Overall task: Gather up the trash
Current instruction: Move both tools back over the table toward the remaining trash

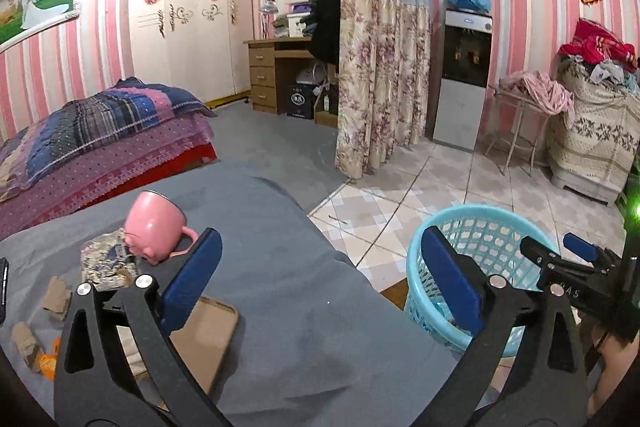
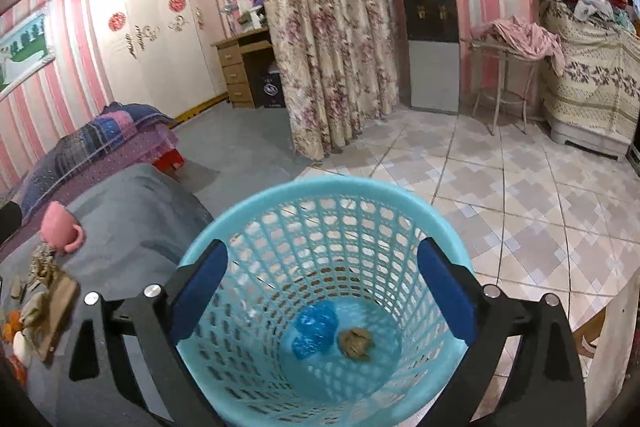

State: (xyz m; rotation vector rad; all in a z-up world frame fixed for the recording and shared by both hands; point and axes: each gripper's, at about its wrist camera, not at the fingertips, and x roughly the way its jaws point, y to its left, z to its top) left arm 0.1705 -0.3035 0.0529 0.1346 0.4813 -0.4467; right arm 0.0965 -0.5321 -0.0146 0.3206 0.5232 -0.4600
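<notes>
- Since my right tongs (image 2: 322, 287) gape empty above the basket (image 2: 256, 203), a brown wad (image 2: 355, 343) lies inside.
- My left tongs (image 1: 316, 287), wide too, face scraps (image 1: 56, 297) on the bed (image 1: 280, 267).

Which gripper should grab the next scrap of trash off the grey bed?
Probably the left gripper: it's open, empty, and nearest the brown scraps. The right gripper, also open, hangs over the blue basket.

Left gripper (image 1: 320, 283): jaws spread wide, nothing between them, over the grey cloth (image 1: 288, 267). Pink cup (image 1: 154, 227) at 9 o'clock, tipped over. Blue basket (image 1: 476, 255) at 3 o'clock, on floor tiles (image 1: 420, 187). Right gripper (image 1: 560, 251) above the basket rim.
</notes>
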